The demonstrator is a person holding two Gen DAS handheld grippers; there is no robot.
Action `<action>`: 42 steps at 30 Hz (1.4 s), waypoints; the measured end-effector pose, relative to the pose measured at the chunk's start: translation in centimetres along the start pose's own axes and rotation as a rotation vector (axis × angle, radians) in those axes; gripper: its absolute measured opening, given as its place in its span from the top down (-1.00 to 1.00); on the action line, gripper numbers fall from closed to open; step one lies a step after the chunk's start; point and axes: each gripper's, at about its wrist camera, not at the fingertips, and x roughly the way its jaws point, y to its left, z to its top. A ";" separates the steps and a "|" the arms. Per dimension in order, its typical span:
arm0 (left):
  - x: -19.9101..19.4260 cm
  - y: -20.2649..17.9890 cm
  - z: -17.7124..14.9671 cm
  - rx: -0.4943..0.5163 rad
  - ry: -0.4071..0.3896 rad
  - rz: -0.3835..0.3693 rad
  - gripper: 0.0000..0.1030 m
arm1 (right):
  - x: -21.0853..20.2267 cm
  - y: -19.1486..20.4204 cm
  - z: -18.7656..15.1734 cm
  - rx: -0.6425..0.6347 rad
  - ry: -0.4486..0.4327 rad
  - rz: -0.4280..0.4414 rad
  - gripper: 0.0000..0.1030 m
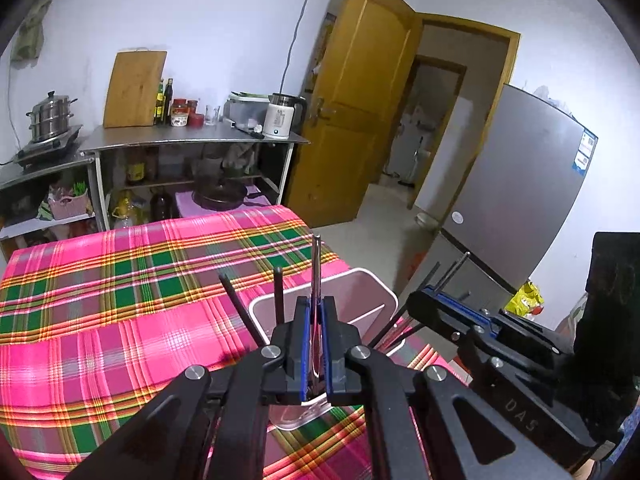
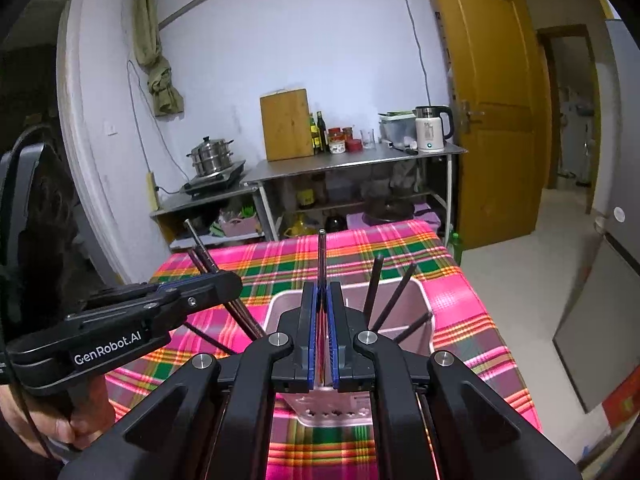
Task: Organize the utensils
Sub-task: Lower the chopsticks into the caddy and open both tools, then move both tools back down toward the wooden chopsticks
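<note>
A pink utensil holder [image 1: 360, 292] [image 2: 404, 300] stands on the plaid tablecloth near the table's right edge, with several dark chopsticks [image 1: 278, 292] [image 2: 394, 296] leaning in it. My left gripper [image 1: 315, 312] is shut on a dark chopstick [image 1: 315, 264], held upright over the holder. My right gripper [image 2: 322, 300] is shut on another dark chopstick [image 2: 321, 256], also upright above the holder. Each gripper shows in the other's view: the right gripper [image 1: 432, 300] at right, the left gripper [image 2: 224, 284] at left with chopsticks through its jaws.
The table with the pink, green and yellow plaid cloth [image 1: 120, 300] [image 2: 460, 320] fills the foreground. Behind stand steel shelves [image 1: 192, 140], a steamer pot [image 1: 50, 118], a cutting board [image 1: 134, 88] and a kettle [image 1: 280, 120]. A wooden door [image 1: 360, 100] and a fridge [image 1: 520, 184] stand at right.
</note>
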 end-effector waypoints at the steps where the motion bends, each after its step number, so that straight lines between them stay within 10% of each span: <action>1: 0.2 0.1 -0.2 0.002 0.005 0.000 0.90 | 0.2 0.1 -0.3 -0.002 0.005 -0.001 0.90; 42: -7.4 1.8 -5.3 -0.045 -0.040 0.031 0.85 | -4.5 1.1 -5.1 -0.016 0.053 0.005 0.68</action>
